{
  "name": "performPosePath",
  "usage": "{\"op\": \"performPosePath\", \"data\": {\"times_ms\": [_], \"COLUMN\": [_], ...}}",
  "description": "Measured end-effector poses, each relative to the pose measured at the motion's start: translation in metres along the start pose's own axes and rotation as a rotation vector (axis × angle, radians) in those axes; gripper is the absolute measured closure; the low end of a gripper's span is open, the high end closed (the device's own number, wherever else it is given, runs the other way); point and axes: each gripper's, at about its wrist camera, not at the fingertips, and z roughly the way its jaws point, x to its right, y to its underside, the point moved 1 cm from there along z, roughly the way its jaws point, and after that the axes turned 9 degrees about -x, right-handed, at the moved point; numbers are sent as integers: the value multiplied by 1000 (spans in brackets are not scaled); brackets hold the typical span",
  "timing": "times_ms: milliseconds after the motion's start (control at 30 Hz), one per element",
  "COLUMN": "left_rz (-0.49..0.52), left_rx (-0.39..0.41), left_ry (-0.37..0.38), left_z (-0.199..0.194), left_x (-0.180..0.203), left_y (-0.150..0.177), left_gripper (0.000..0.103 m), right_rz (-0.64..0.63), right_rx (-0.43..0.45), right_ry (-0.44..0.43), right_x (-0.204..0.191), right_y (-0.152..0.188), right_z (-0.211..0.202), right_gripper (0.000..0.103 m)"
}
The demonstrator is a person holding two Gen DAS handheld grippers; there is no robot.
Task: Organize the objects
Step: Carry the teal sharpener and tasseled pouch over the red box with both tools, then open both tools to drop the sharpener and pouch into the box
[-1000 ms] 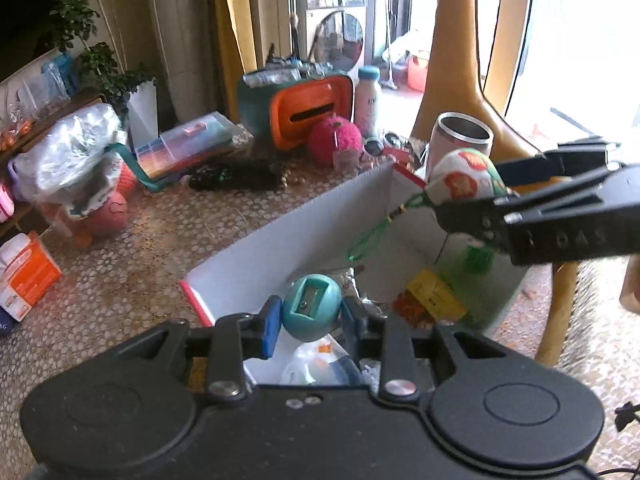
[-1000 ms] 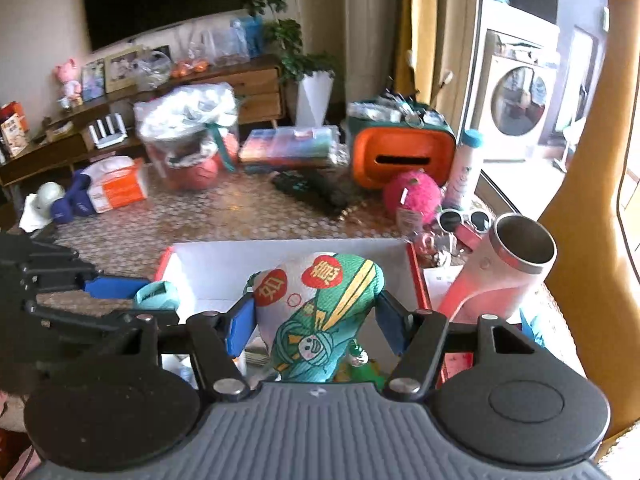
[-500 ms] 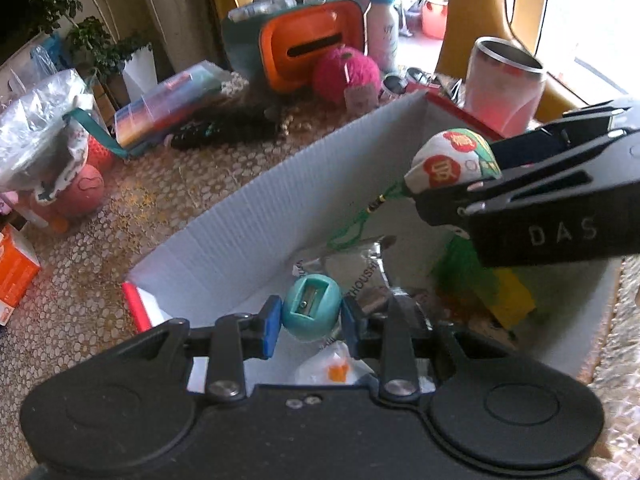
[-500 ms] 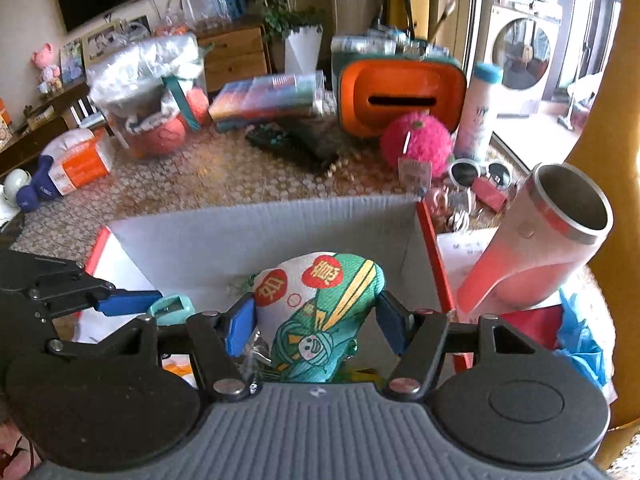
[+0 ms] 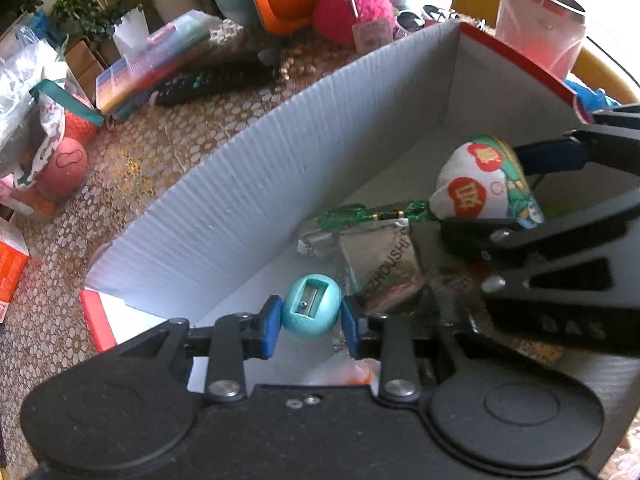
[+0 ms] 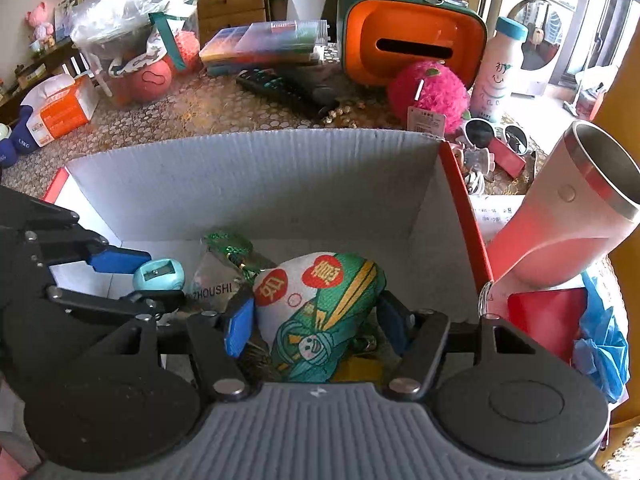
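A grey cardboard box [image 5: 248, 184] with red outer flaps sits on the table and also shows in the right wrist view [image 6: 256, 176]. My left gripper [image 5: 308, 322] is shut on a teal egg-shaped pencil sharpener [image 5: 311, 307] low inside the box; the sharpener also shows in the right wrist view [image 6: 158, 274]. My right gripper [image 6: 316, 326] is shut on a green and white printed fabric pouch [image 6: 320, 312] inside the box, to the right of the left gripper; the pouch also shows in the left wrist view [image 5: 480, 188]. A silver foil packet [image 5: 376, 256] and a green tassel [image 5: 352, 213] lie on the box floor.
Behind the box are a pink fuzzy ball [image 6: 428, 94], an orange tissue case [image 6: 408, 48], a white bottle [image 6: 496, 76], sunglasses [image 6: 492, 134], a black remote [image 6: 288, 88] and a clear organiser case [image 6: 264, 46]. A pink steel tumbler [image 6: 560, 216] leans at the box's right.
Both grippers have gone down into the box with their objects still held. The sharpener and the pouch now sit lower, near the box floor.
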Motion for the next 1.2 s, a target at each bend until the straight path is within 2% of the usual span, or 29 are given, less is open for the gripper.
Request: {"op": "performPosePath", "data": {"times_ms": [300,467,733,800,833,1200], "left_rz": [-23,-31,-72,-78,-78,-98], "left_rx": [-68,-65,11,34,48,153], "left_ry": [19,14,39,48,53,108], "left_z": [13,9,-22,-33,-39,-85], "left_x": [-4,-4,-11,-11,-10,-10], "left_y": [-3,0,15,21,25,58], "left_gripper": [71,67,59,47,46,45], "right_rz": [6,21,23,27,29,11], "right_rx": [-7,-4,33,45,51,145], "right_ry": [-18,-27,-50,-57,-60,-85], "right_x": [0,0,-5,-6,-7,-23], "right_y": [4,8,16,20,21,50], "right_z": [-4,-12,-40,-48,-53,-102], "right_gripper": [35,35,35,35,35,35]}}
